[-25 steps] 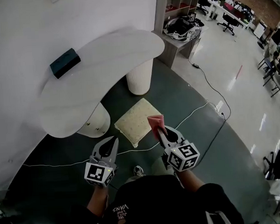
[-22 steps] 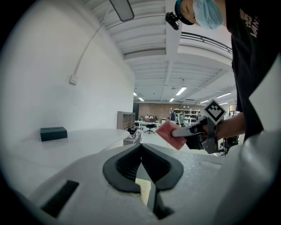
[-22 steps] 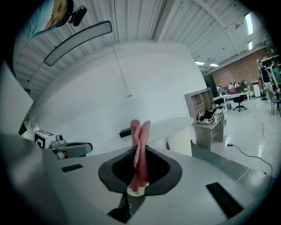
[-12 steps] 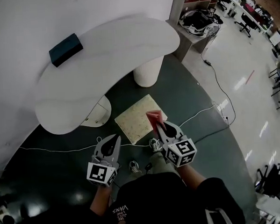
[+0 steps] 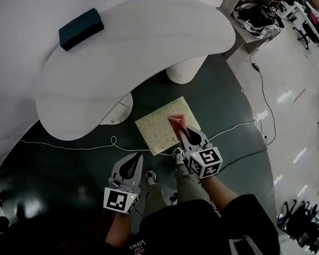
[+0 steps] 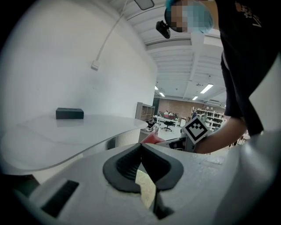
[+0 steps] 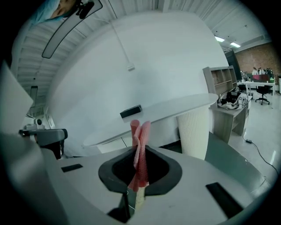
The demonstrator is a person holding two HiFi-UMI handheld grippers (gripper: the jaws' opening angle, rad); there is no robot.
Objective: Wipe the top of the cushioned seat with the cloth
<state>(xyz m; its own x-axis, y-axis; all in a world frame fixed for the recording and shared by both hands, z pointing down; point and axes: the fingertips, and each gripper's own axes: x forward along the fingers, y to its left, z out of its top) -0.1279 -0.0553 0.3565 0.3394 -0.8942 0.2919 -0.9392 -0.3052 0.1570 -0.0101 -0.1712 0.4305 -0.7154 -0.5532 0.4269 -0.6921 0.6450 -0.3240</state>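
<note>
The right gripper (image 5: 181,131) has its fingers clenched on the pink mesh cloth (image 7: 139,151), which stands as a narrow folded strip past the fingertips. In the head view the cloth (image 5: 177,120) sits over the right part of the pale-yellow square cushioned seat (image 5: 158,127); I cannot tell whether they touch. The left gripper (image 5: 134,162) hangs near the seat's near-left corner, its 2 fingers pressed together on nothing.

The main risk, as I judge it, is that only a thin pinch holds the cloth, so a push across the seat could drag it free or bunch it. The hard fingertips would then rub the cushion. With no gripper steadying the seat, a stroke may also shove it toward the white curved surface (image 5: 144,45).
</note>
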